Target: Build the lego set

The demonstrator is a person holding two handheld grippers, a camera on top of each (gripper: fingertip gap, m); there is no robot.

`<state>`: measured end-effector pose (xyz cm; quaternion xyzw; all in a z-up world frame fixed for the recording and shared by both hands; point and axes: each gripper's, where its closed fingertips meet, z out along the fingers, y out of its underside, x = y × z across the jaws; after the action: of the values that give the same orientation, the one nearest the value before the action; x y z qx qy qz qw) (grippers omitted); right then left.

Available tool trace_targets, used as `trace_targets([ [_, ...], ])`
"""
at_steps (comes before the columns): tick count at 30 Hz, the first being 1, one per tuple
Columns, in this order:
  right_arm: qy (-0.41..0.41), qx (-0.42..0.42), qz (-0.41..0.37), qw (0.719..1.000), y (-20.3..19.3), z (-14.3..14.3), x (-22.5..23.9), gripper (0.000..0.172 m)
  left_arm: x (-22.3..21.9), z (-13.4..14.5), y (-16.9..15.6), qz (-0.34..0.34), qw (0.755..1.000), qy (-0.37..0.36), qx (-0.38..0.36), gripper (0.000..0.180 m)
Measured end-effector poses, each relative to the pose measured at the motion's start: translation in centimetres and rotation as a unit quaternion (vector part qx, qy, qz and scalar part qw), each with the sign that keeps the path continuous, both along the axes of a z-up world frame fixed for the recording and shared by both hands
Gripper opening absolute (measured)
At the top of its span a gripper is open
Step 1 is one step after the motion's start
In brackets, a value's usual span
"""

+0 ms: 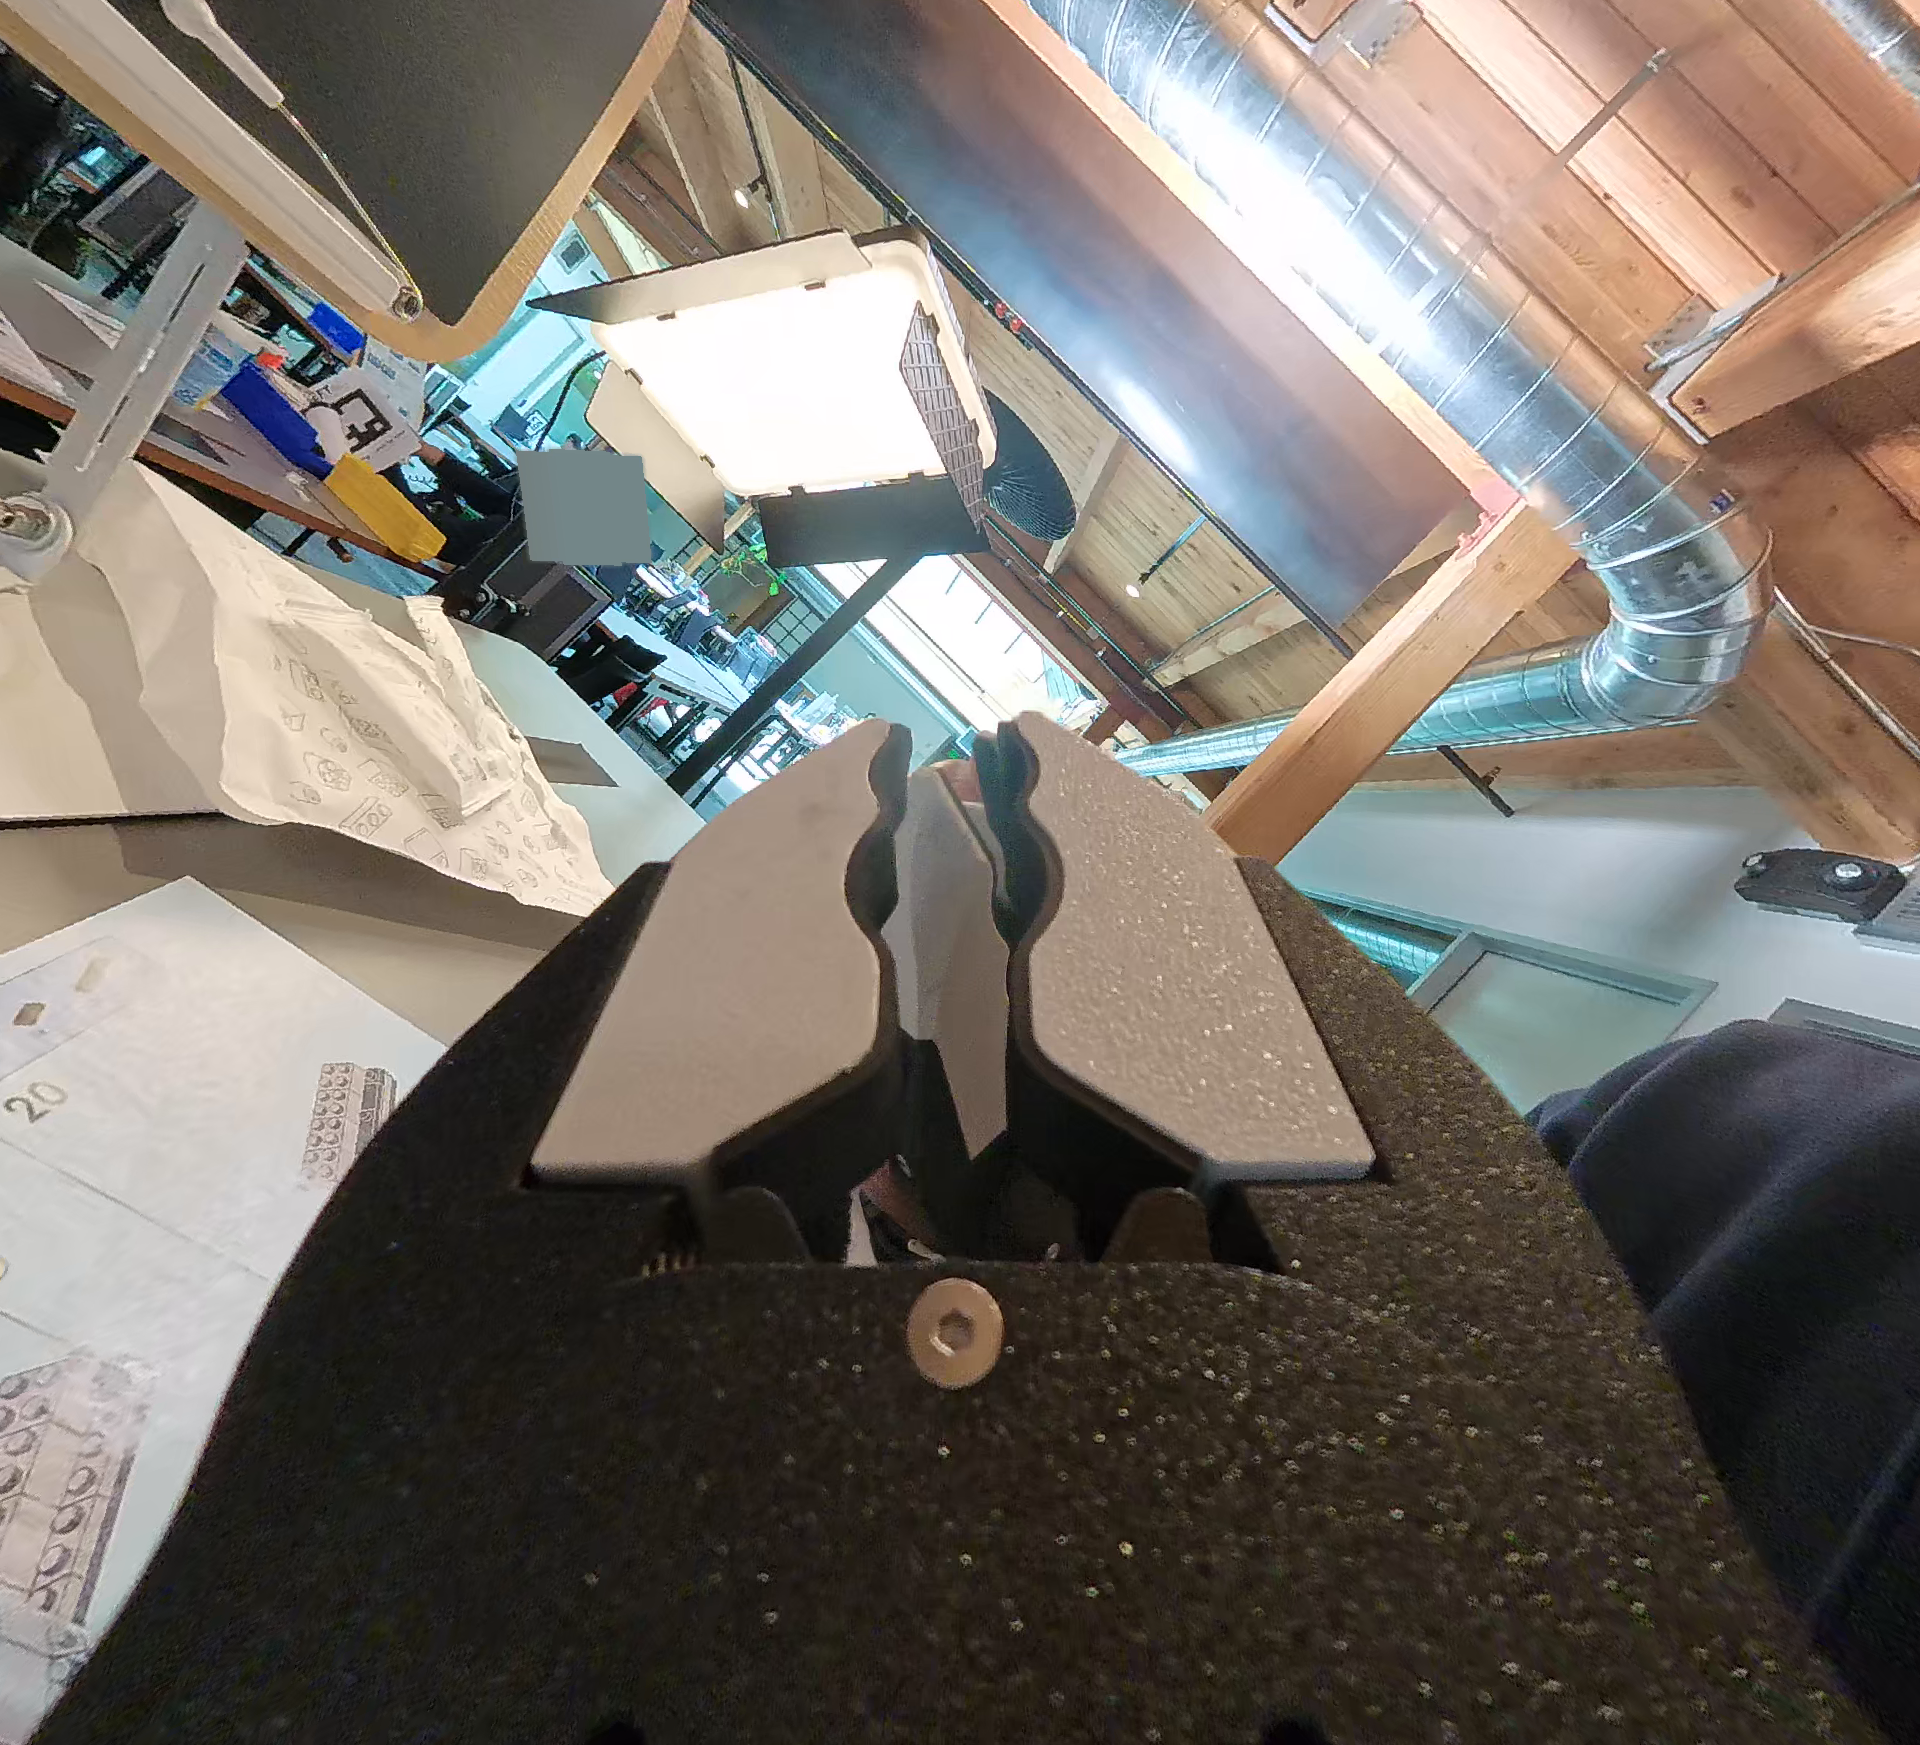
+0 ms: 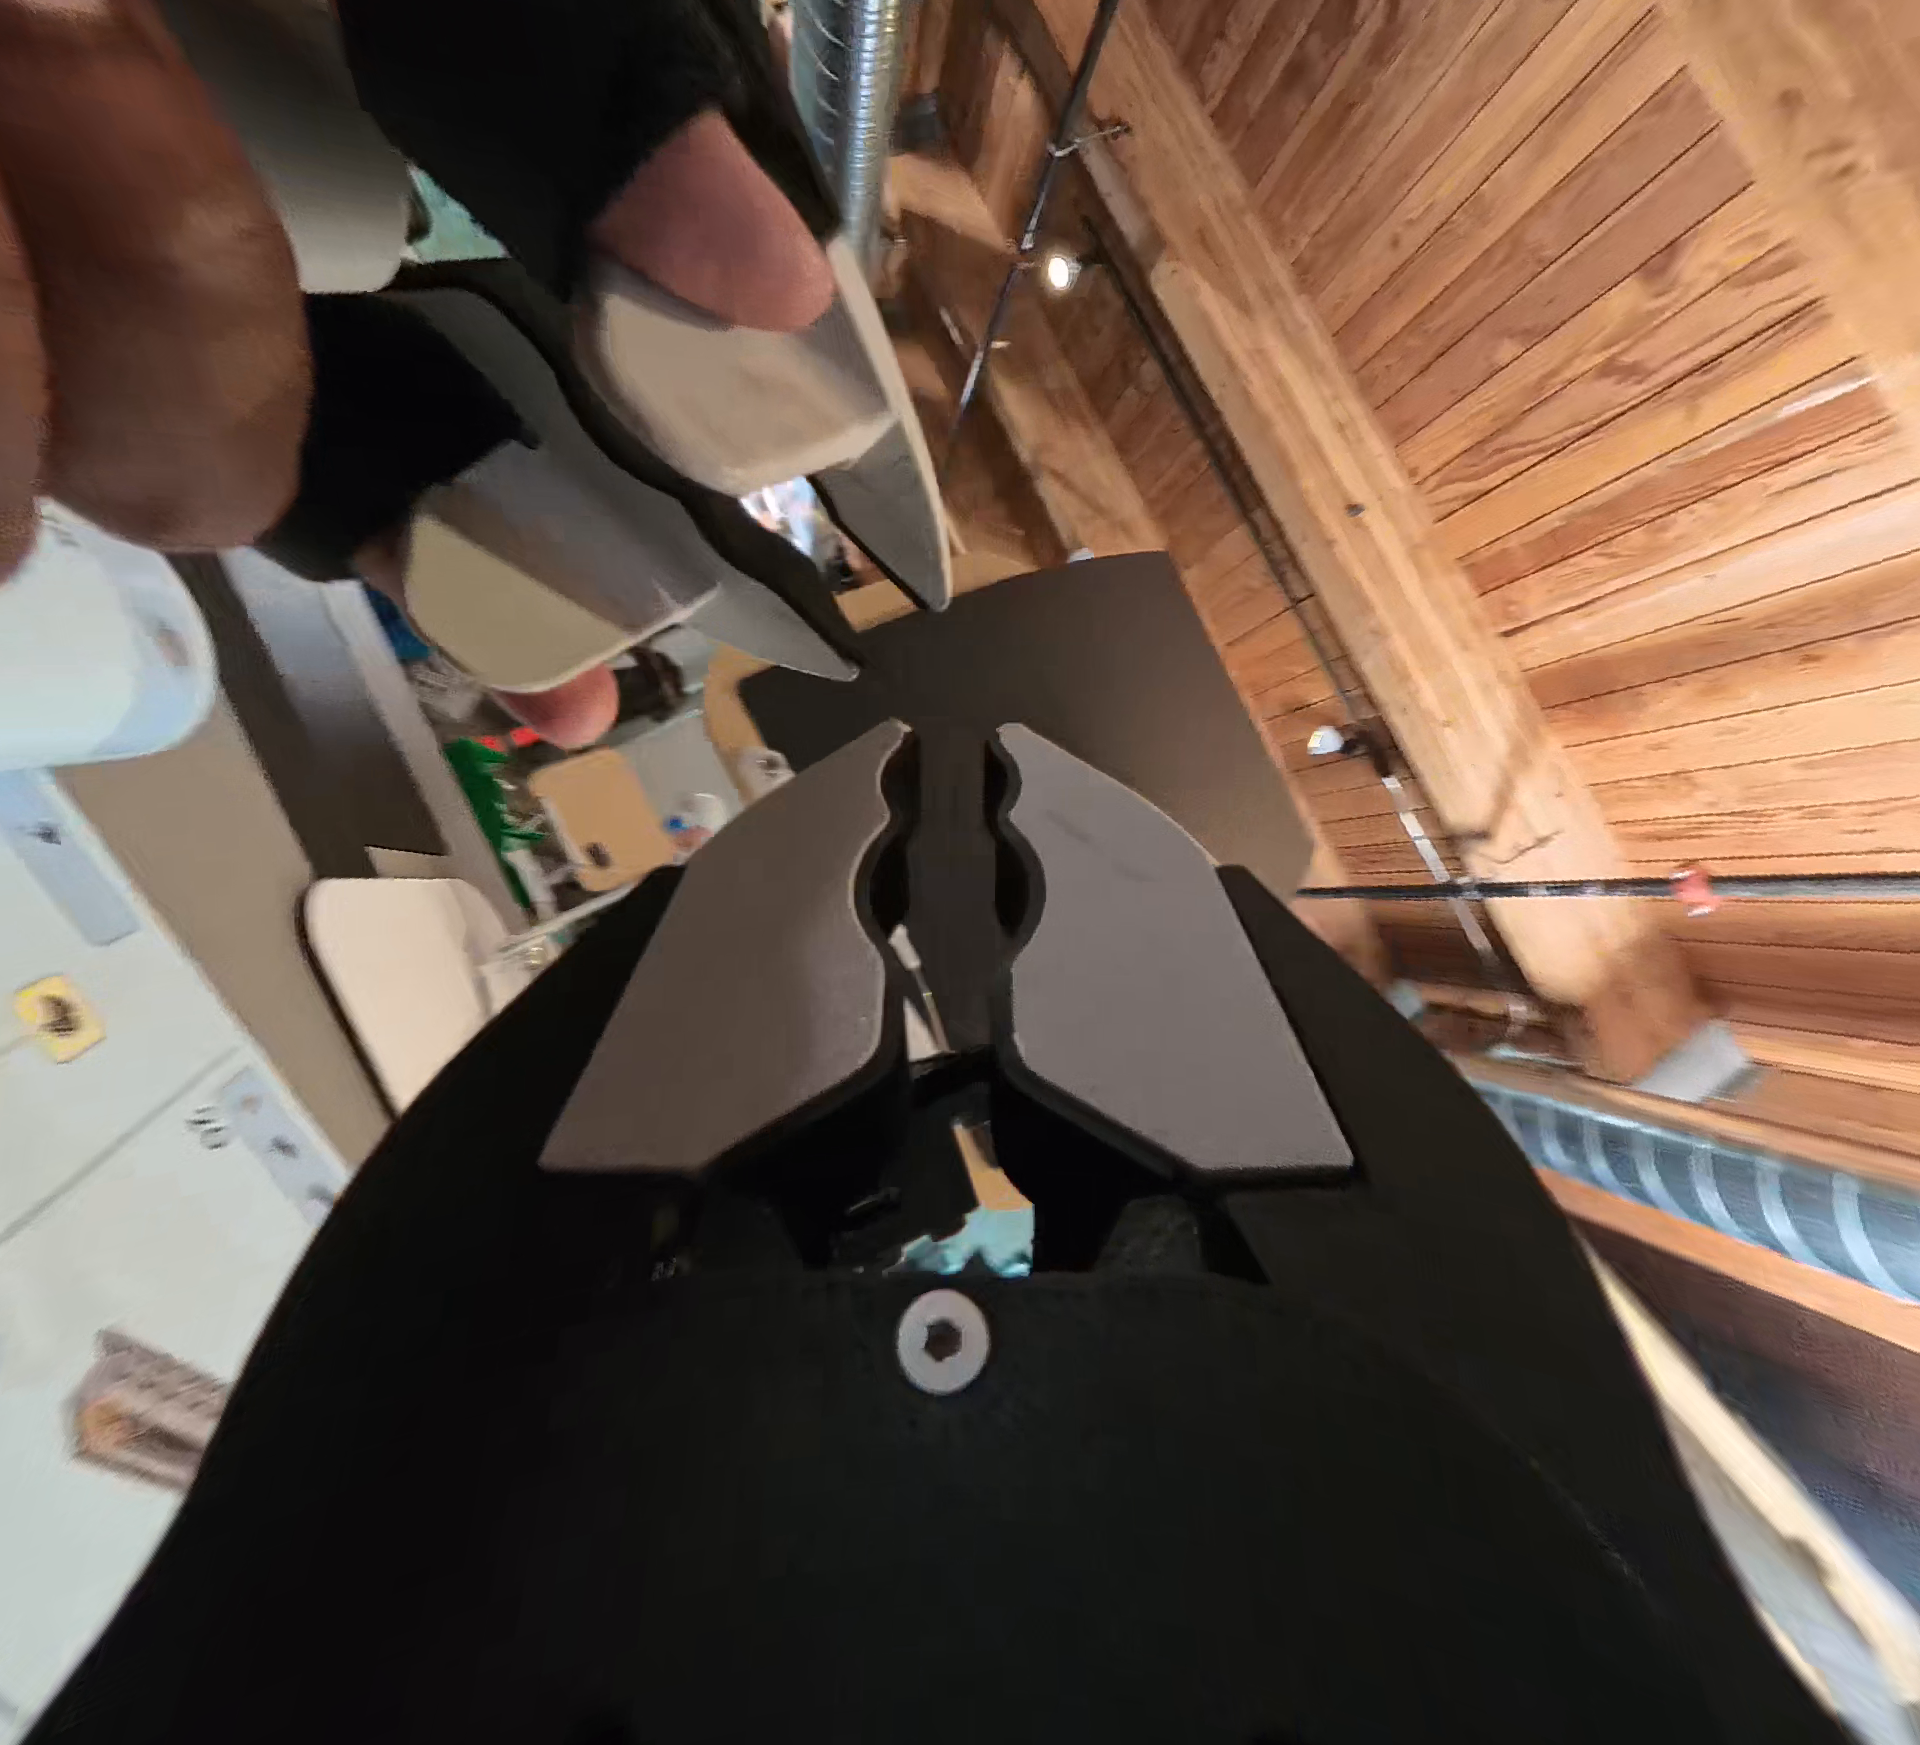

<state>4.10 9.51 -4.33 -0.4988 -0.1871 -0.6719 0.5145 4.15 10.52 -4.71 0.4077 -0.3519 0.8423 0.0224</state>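
Grey flat piece (image 1: pixel 951 947) sits clamped in our left gripper (image 1: pixel 954 745), its long axis along the fingers, pointing forward. Our right gripper (image 2: pixel 951 739), nearly closed, pinches something dark (image 2: pixel 951 854); what it is we cannot tell.

Right wrist view smeared by motion: hand (image 2: pixel 156 241) at upper left soft and cut by the frame edge, papers on the table (image 2: pixel 114 1207) at lower left unreadable. Dark flat piece (image 2: pixel 1091 687) beyond the jaws partly covered by them, kind not told. In the left wrist view, grey piece (image 1: pixel 951 874) between the jaws mostly hidden, far end too small to tell. Printed sheet (image 1: pixel 156 1124) cropped at left; dark sleeve (image 1: pixel 1766 1228) cropped at right.
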Motion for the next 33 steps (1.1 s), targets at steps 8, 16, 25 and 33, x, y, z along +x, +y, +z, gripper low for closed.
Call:
trace_targets([
  [8,0.211,-0.01,0.026,0.977,-2.6,-4.9,2.0,0.012,0.2,-0.5,-0.5,-0.002,1.0,0.005,0.014,0.016],
  [16,0.35,0.039,-0.037,0.935,-9.0,-4.5,3.5,0.016,0.4,-1.3,-1.7,-0.003,0.997,0.011,0.073,0.016],
  [25,0.6,-0.067,-0.175,0.778,-11.8,-13.7,4.9,0.033,1.3,-3.2,-3.2,0.002,0.992,0.029,0.122,0.016],
  [33,0.734,-0.082,-0.169,0.652,-8.5,-15.2,5.8,0.037,1.2,-3.3,-3.0,0.013,0.99,0.026,0.135,0.013],
])
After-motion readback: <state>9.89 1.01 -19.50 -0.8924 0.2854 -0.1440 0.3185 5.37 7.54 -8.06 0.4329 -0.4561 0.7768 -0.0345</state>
